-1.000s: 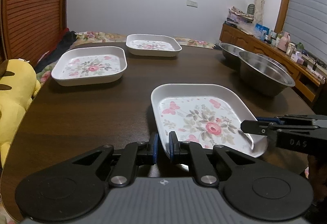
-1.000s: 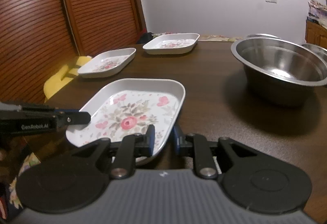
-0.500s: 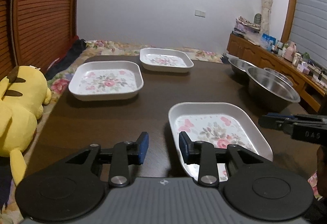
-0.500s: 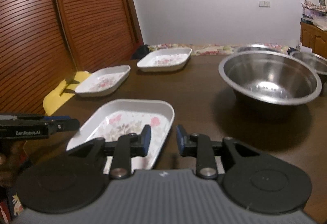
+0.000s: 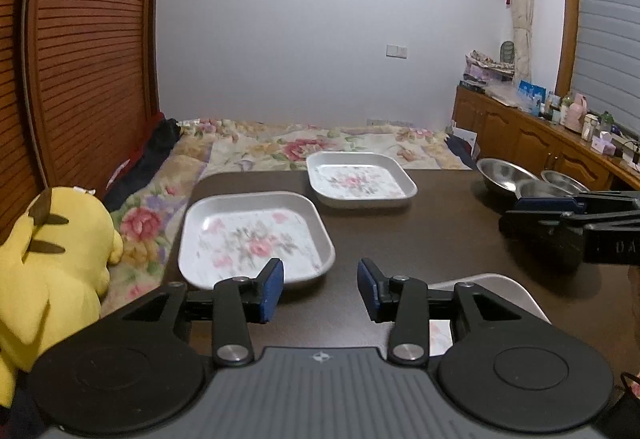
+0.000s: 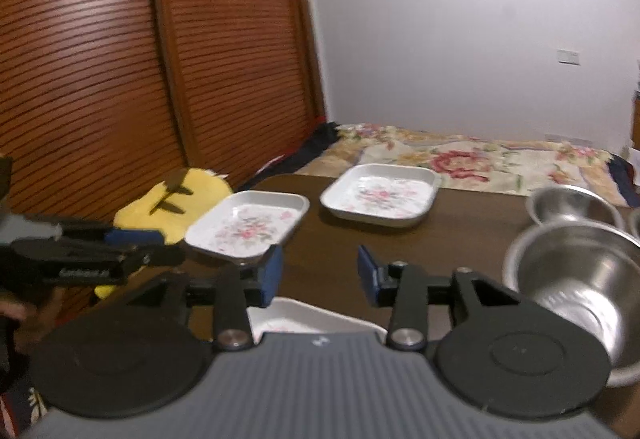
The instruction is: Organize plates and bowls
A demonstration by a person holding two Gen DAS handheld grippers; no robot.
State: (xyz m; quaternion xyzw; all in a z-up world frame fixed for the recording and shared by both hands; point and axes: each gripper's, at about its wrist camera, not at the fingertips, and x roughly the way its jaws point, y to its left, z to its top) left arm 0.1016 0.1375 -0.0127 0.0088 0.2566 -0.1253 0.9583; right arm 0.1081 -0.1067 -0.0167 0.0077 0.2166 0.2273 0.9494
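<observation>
Three white square plates with pink flowers lie on the dark table. The near plate sits below both grippers, mostly hidden; it also shows in the right wrist view. The middle plate and the far plate lie farther back. Steel bowls stand at the right. My left gripper is open and empty above the table. My right gripper is open and empty too.
A yellow plush toy sits off the table's left edge. A floral bed cover lies beyond the far edge. Wooden slatted doors stand at the left, and a cluttered sideboard stands at the right.
Both grippers let go of the near plate, opened wide, and rose and pulled back from it. The plate now lies on the table beneath them.
</observation>
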